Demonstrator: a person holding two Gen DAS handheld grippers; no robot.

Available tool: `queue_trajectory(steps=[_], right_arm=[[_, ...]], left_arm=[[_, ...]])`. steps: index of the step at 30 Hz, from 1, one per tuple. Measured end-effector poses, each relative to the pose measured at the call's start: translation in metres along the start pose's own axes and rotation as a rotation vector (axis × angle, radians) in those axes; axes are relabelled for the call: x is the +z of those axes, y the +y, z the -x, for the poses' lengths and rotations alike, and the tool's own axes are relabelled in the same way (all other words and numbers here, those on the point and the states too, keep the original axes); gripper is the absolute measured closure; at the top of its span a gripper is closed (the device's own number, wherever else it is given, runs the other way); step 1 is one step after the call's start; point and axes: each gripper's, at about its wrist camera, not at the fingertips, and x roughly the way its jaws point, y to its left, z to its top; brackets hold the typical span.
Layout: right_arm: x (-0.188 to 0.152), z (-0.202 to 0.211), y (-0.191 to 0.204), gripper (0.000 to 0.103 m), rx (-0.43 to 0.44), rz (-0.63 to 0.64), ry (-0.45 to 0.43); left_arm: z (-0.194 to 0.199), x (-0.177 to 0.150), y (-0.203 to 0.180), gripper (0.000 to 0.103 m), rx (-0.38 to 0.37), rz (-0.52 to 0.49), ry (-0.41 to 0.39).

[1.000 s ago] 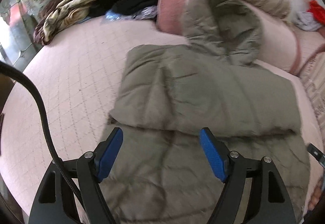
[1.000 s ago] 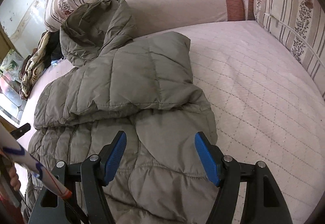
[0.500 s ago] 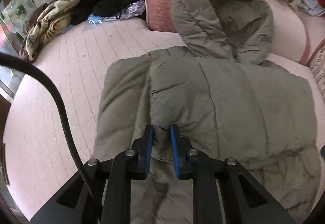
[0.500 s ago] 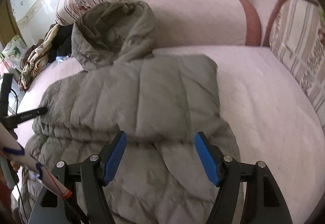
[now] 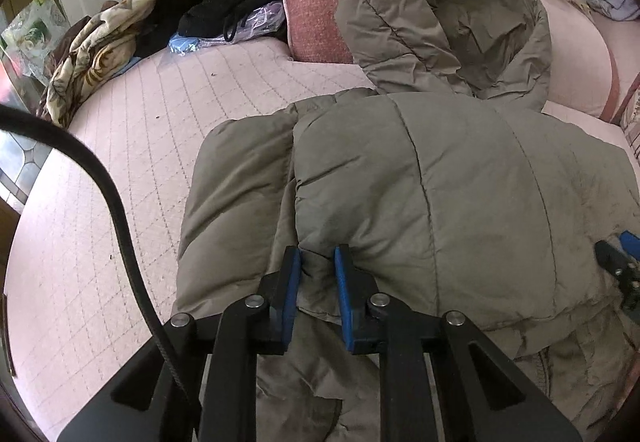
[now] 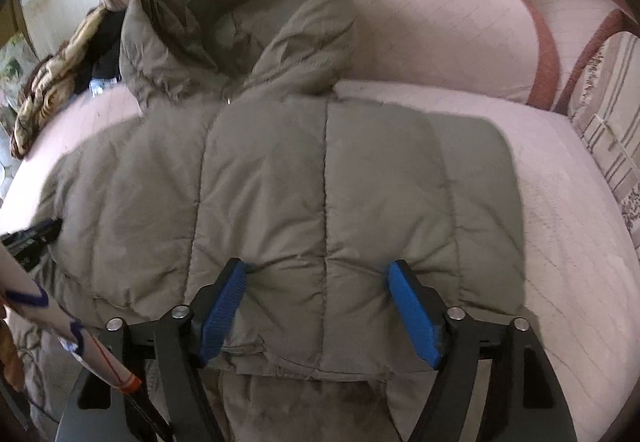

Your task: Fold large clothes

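Your left tool (image 5: 317, 256) pinches a fold of the grey jacket (image 5: 440, 181), which lies on the pink bed (image 5: 120, 161) with its hood (image 6: 236, 29) toward the pillows; your right tool (image 6: 316, 272) gapes wide, pressing into the padding

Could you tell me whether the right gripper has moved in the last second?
Yes. The right gripper has gone forward to the jacket's folded edge, nearer the hood.
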Motion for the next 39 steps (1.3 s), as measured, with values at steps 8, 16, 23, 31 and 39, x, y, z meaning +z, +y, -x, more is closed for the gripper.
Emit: queue_trajectory(steps=[8,16,23,31,39], right_arm=[[0.004,0.008,-0.006,0.010,-0.046,-0.001,-0.017],[-0.029,0.056,-0.022,0.010,-0.089,-0.019,-0.073],[-0.068,0.077,-0.047,0.010,-0.081,-0.075,-0.024],[-0.111,0.090,-0.074,0.010,-0.074,-0.152,0.024],[-0.150,0.106,-0.073,0.010,-0.075,-0.126,0.069]], left_arm=[[0.020,-0.004,-0.005,0.072,0.085,-0.024,-0.041],[0.076,-0.035,0.020,0.055,0.026,0.017,-0.060],[0.096,-0.079,0.033,0.055,0.018,0.046,-0.020],[0.113,-0.126,0.031,0.054,0.040,0.035,-0.008],[0.119,-0.158,0.030,0.054,0.041,0.035,0.029]])
